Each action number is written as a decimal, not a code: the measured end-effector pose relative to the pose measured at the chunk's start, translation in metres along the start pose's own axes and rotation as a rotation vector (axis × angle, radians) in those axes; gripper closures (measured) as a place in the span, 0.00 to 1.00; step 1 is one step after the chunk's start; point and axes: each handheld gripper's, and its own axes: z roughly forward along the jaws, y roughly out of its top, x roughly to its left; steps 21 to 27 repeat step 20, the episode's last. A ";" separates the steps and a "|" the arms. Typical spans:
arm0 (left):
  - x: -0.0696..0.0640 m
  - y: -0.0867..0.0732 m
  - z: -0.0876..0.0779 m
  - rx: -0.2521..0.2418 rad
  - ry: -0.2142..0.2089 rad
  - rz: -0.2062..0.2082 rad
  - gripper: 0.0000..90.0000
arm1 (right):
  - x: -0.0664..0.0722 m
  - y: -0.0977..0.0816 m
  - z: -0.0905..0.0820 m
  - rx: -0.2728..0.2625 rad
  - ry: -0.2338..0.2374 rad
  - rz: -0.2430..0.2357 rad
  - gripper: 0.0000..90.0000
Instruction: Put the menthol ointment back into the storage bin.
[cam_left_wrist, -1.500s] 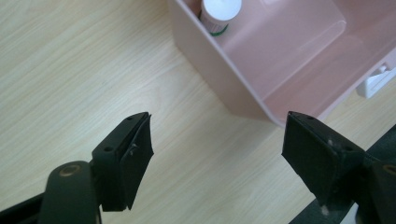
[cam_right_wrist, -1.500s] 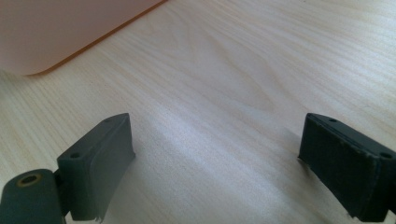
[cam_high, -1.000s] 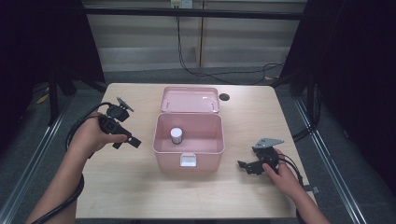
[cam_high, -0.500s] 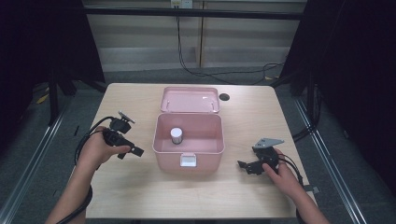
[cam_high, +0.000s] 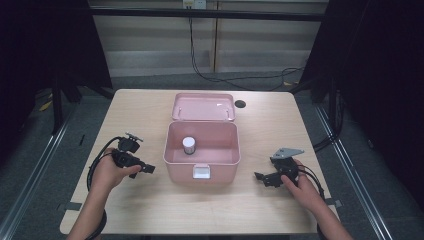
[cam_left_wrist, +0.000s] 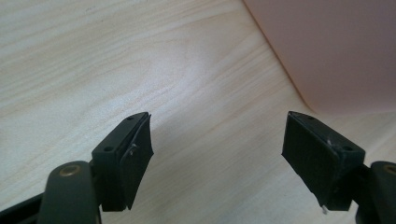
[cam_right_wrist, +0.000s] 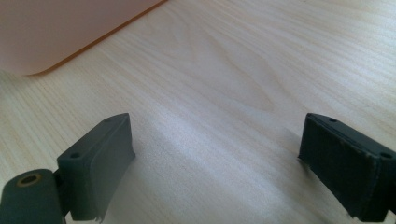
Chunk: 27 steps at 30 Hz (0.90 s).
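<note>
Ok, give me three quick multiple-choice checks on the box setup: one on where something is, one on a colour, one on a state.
1. Where is the small jar?
A. inside the pink box
B. on the table left of the box
C. between the right gripper's jaws

2. What colour is the box?
A. blue
B. pink
C. green

3. How does the lid of the box stand?
A. shut and latched
B. lying off on the table's front edge
C. open, tipped back behind the box

Answers:
1 A: the high view shows the jar standing on the box floor.
2 B: walls and lid are pink.
3 C: the lid lies back behind the box and the inside is visible from above.

Both the left gripper and the right gripper have open jaws, with only bare table between them.
</note>
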 end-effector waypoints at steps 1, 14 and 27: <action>0.000 -0.002 0.002 -0.004 0.006 0.007 0.26 | 0.000 0.000 0.000 0.000 0.000 0.000 0.10; -0.004 -0.019 0.024 -0.108 0.065 0.127 0.21 | 0.000 0.000 0.000 0.000 0.000 0.000 0.10; -0.007 -0.022 0.026 -0.129 0.083 0.162 0.19 | 0.000 0.000 0.000 0.000 0.000 0.000 0.10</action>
